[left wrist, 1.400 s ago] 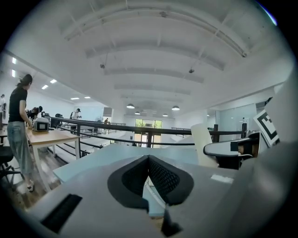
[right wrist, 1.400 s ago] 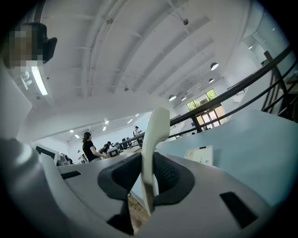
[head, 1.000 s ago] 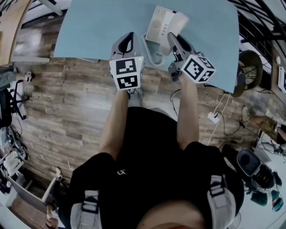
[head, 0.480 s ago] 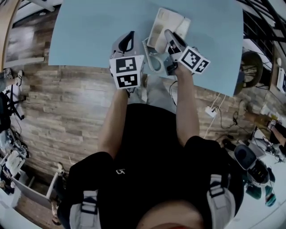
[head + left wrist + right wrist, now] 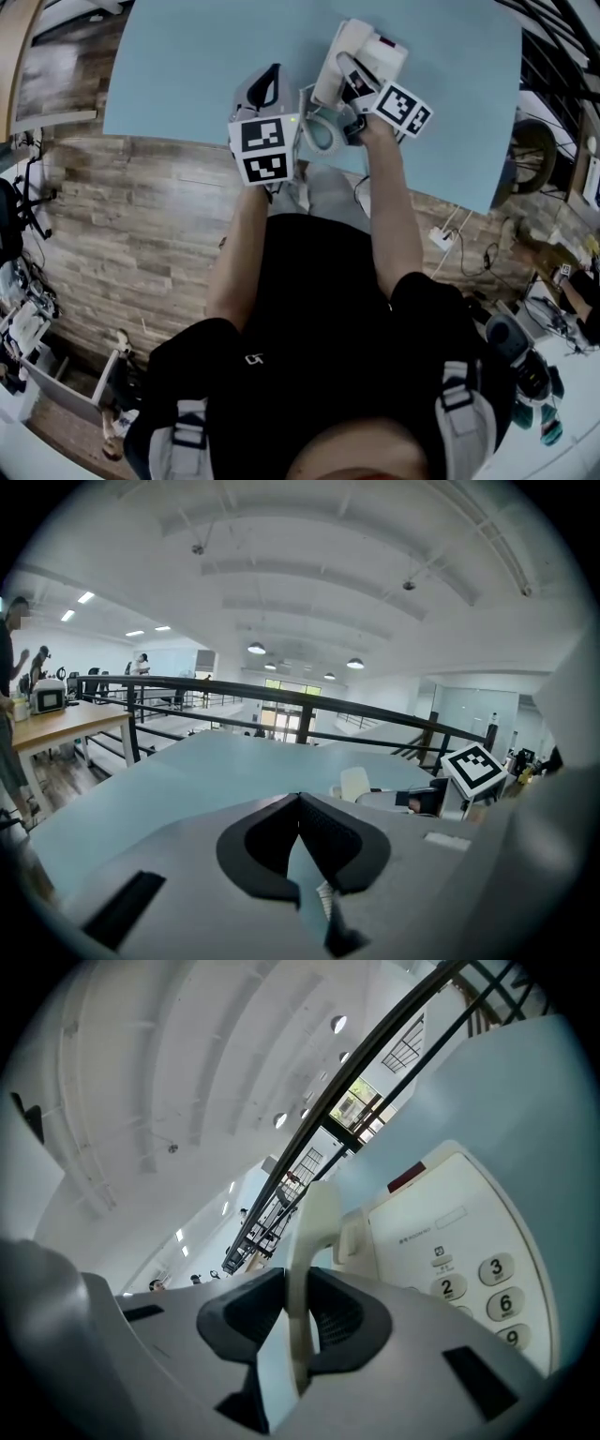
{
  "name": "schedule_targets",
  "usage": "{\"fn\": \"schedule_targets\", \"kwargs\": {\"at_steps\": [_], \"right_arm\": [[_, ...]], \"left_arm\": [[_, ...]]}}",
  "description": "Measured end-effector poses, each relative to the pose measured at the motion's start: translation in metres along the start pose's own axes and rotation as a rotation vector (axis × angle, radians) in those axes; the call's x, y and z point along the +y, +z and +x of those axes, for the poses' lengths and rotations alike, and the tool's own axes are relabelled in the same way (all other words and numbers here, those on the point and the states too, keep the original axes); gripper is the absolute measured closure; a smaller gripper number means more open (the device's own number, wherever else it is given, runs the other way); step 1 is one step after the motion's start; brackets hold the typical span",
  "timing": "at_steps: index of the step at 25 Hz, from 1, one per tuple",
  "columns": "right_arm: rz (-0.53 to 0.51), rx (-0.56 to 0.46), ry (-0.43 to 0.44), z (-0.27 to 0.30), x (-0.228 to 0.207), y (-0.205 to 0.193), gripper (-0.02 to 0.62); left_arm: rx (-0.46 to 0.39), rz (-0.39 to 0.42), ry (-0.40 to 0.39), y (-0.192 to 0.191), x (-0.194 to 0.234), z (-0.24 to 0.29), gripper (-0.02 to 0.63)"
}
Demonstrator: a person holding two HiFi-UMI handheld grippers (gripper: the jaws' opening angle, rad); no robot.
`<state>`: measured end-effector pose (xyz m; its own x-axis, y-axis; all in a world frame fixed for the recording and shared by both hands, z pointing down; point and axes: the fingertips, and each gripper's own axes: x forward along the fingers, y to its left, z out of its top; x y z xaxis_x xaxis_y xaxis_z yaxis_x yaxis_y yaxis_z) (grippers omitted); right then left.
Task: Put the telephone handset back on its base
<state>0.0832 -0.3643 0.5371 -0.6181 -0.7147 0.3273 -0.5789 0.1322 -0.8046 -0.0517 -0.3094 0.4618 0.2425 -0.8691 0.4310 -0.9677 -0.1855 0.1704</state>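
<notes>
In the head view, we hold our left claw (image 5: pixel 270 80) over the blue table (image 5: pixel 187 66), just beside the telephone. Our right claw (image 5: pixel 350 80) reaches onto the cream handset (image 5: pixel 333 64), which lies along the left side of the base (image 5: pixel 380 56). In the left gripper view, the pads meet at their tips with nothing between them. In the right gripper view, the pads clamp the handset's narrow grip, its upper end close against the base beside the keypad.
</notes>
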Motion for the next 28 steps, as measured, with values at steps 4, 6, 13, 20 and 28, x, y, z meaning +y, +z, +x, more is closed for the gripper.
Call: {"fn": "schedule_targets", "kwargs": {"at_steps": [4,6,13,20,28], "right_arm": [[0.036,0.005,0.011,0.006,-0.006,-0.003,0.52],[0.066,0.016,-0.013,0.008,-0.011,-0.007,0.518],[0.125,0.041,-0.028,0.012,-0.018,-0.012,0.518],[0.114,0.092,0.021,0.014,-0.015,-0.007,0.515],[-0.266,0.074,-0.163,0.01,-0.018,0.004,0.451]], "left_arm": [[0.01,-0.004,-0.008,-0.002,-0.002,0.006,0.606],[0.014,-0.006,-0.011,-0.002,-0.001,0.009,0.606],[0.021,-0.011,-0.003,-0.004,-0.002,0.015,0.606],[0.023,-0.013,-0.006,-0.004,-0.005,0.015,0.606],[0.036,-0.02,-0.026,-0.008,-0.007,0.022,0.606]]}}
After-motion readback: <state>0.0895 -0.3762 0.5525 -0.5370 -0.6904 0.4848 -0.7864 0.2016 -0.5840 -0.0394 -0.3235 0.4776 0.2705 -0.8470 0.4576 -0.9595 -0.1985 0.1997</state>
